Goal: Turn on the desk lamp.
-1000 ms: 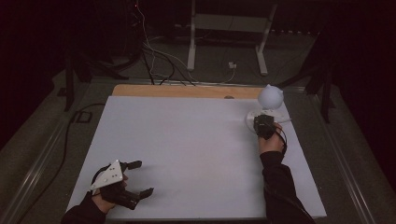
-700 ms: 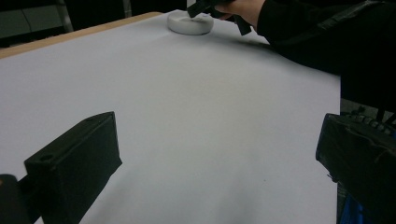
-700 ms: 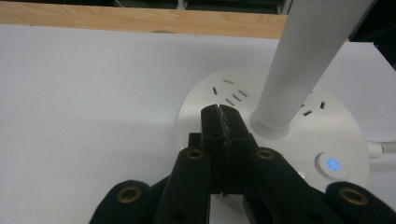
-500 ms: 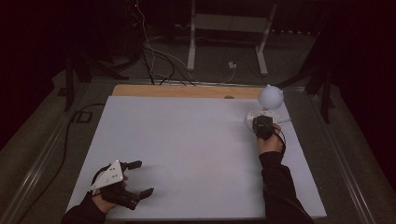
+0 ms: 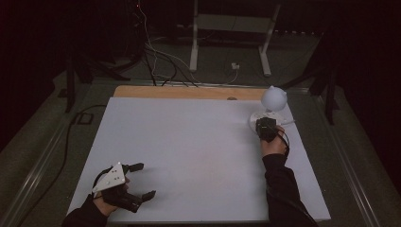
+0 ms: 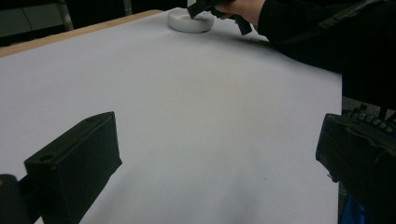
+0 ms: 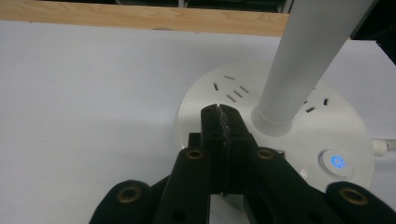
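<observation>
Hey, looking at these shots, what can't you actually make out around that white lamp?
- Lamp base, right gripper view: near edge hidden behind the shut right gripper.
- Lamp stem, same view: cut off by the top edge.
- Lamp head, high view: too small for detail.

Lamp at the table's far right

The lamp base (image 5: 257,119) sits on the table (image 5: 189,142); right gripper (image 5: 265,126) just before it, left gripper (image 5: 137,182) well apart, near-left.

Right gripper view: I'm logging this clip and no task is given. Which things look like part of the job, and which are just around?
Likely in the job:
- white lamp base, power button lit blue
- right gripper, jaws closed over the base
- lamp stem

Just around:
- left gripper, open, apart
- white table sheet
- floor cables
</observation>
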The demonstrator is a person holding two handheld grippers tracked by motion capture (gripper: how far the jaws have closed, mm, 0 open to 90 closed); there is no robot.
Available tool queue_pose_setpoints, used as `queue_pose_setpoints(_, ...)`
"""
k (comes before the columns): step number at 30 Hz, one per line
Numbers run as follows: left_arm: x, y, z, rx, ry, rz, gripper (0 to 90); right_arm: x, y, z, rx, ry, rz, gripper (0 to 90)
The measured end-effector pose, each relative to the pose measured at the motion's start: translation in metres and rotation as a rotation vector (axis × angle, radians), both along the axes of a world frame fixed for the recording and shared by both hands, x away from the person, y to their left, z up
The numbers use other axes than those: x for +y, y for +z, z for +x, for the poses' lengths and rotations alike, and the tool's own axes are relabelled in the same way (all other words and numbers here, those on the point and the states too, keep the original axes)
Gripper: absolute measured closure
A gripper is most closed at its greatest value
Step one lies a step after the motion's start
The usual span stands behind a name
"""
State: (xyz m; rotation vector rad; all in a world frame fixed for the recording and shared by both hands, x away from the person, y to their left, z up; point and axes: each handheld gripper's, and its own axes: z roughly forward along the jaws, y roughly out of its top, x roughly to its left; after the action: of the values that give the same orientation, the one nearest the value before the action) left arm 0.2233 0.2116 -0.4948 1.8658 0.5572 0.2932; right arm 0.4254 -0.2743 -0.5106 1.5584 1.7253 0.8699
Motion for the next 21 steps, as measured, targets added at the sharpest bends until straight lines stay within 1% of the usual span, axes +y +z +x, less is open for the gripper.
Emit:
queue_pose_setpoints(15, -0.0001, -0.0002, 0.0, 0.001, -0.003, -0.002, 0.3, 0.001, -0.0006, 0.0001, -0.004, 0.003, -0.016, 90.0)
queue_pose_setpoints(16, -0.0002, -0.0002, 0.0, 0.0, -0.002, -0.001, 0.3, 0.0005, -0.0011, 0.0006, -0.006, -0.003, -0.016, 90.0)
queue_pose_setpoints(17, -0.0002, -0.0001, -0.0002, 0.001, -0.002, -0.001, 0.3, -0.0002, -0.0011, 0.0008, -0.005, -0.004, -0.006, 90.0)
queue_pose_setpoints(19, -0.0002, 0.0, -0.0002, 0.001, -0.003, -0.003, 0.3, -0.0005, -0.001, 0.0009, -0.004, -0.004, -0.003, 90.0)
queue_pose_setpoints(20, -0.0002, -0.0001, -0.0001, 0.001, -0.002, -0.001, 0.3, 0.0004, -0.0009, 0.0007, -0.004, 0.001, -0.015, 90.0)
queue_pose_setpoints(21, -0.0003, -0.0002, 0.0001, 0.001, -0.003, -0.001, 0.3, 0.0004, -0.0008, 0.0008, -0.003, 0.001, -0.016, 89.9)
